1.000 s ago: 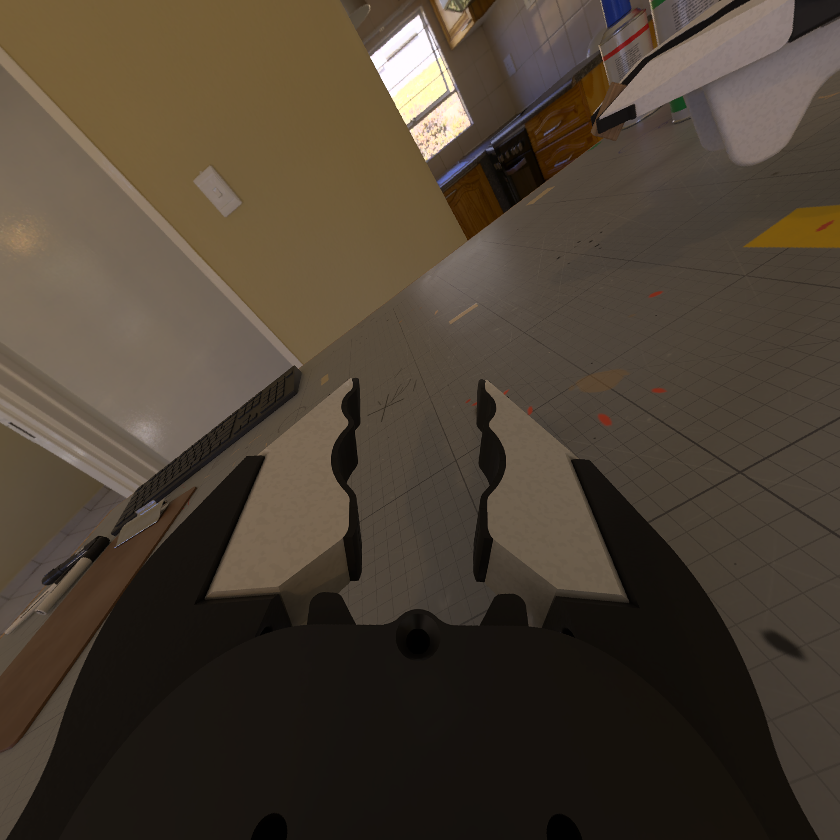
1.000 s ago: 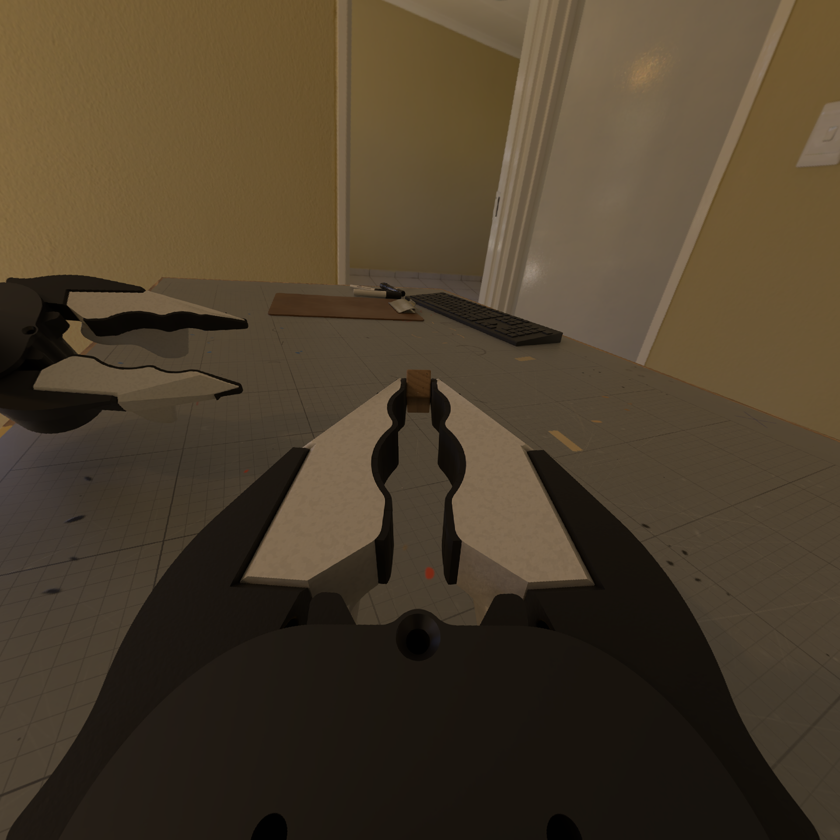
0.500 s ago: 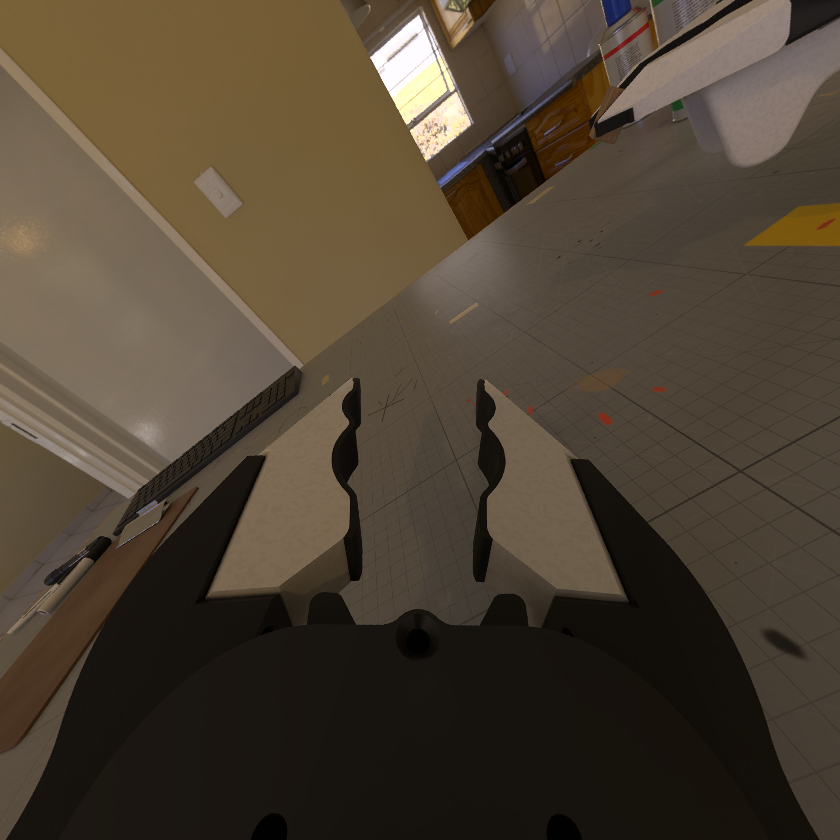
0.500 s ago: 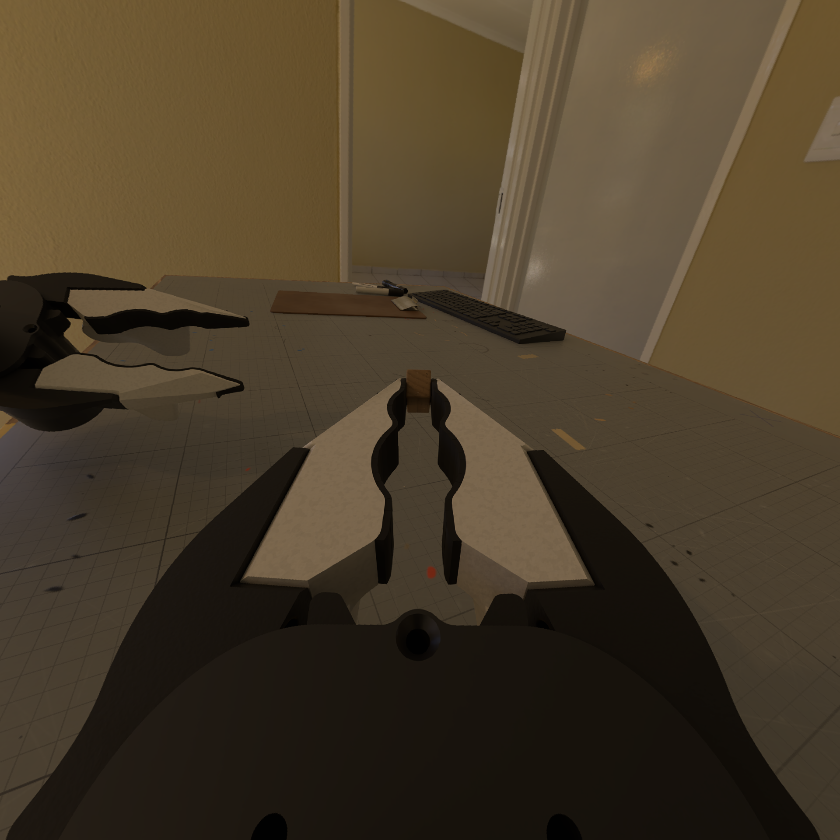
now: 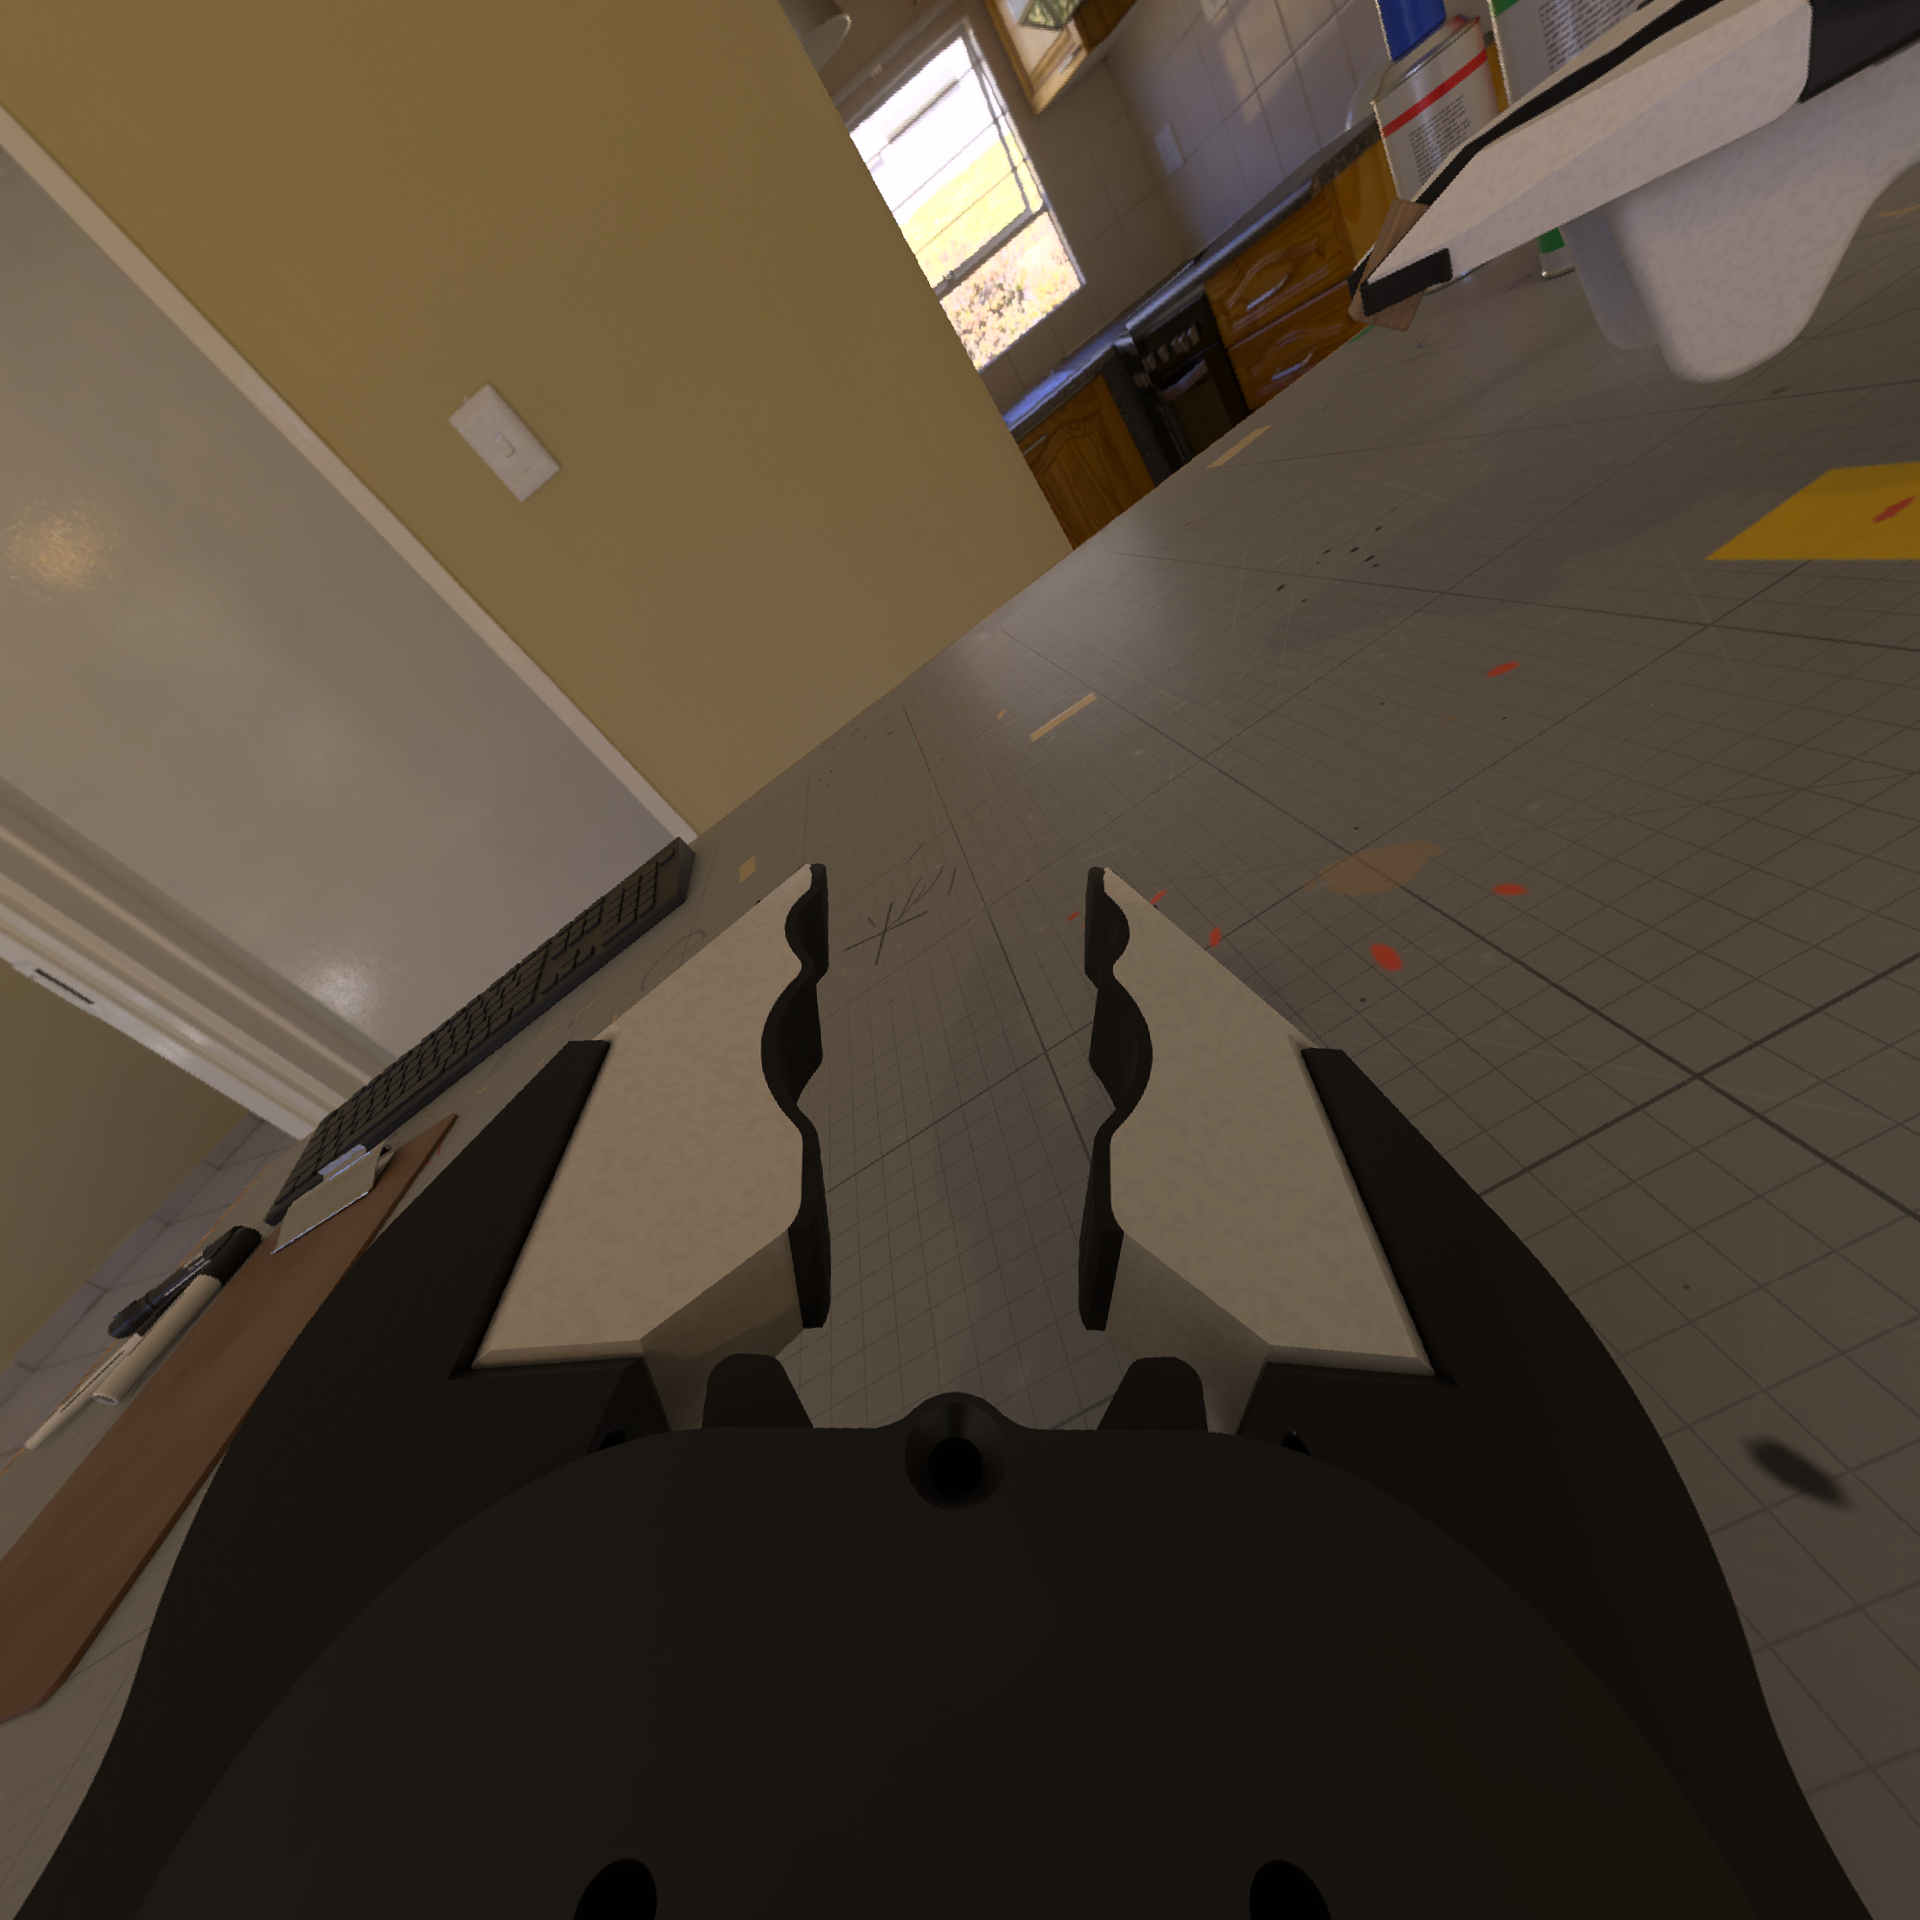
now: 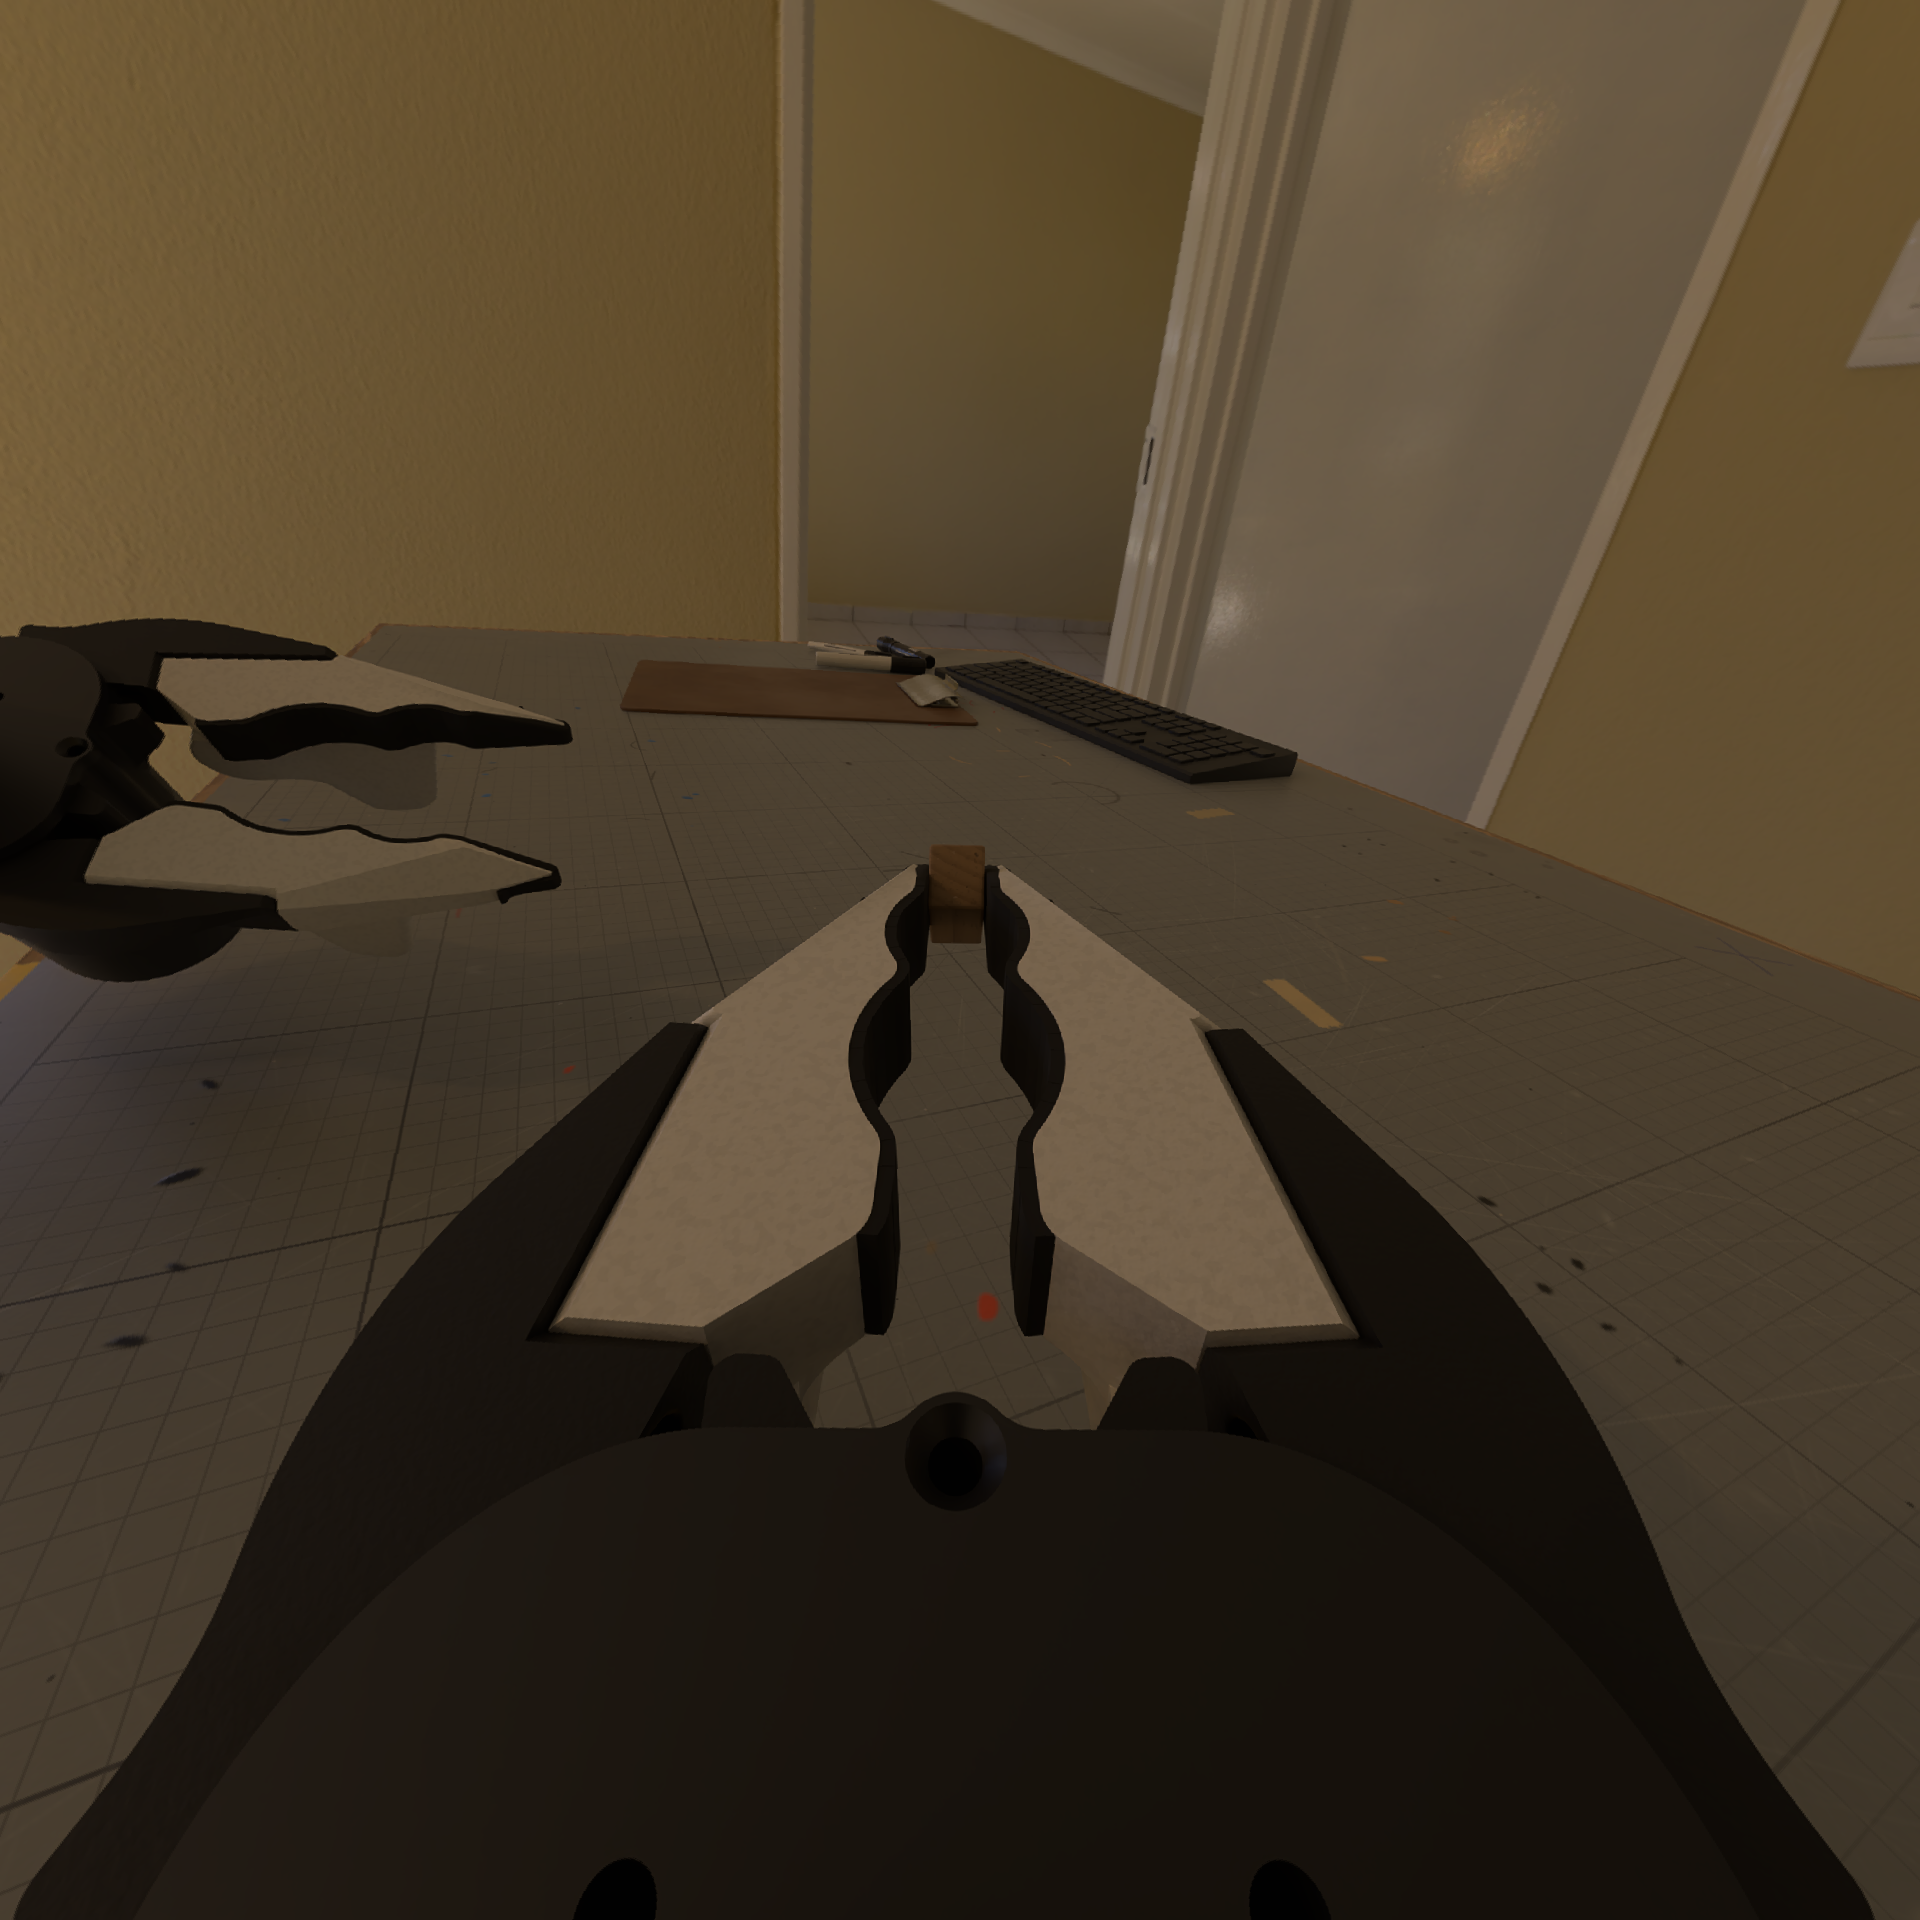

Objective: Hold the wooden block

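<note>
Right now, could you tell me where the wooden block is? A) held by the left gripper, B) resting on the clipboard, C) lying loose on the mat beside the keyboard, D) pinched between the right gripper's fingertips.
D: the wooden block sits clamped at the tips of the right gripper, while the left gripper is open with nothing between its fingers.

**Layout around the wooden block**

Wooden block [image 6: 957,892] sits between the right gripper [image 6: 957,878] fingertips, above the table [image 6: 1455,1091]. Left gripper [image 6: 530,800] hangs left of the block, well apart, jaws spread with nothing between them. Behind the block, at the table's far edge: clipboard [image 6: 790,688] left, keyboard [image 6: 1122,717] right. Markers [image 6: 868,655] lie behind the clipboard's right end.
</note>
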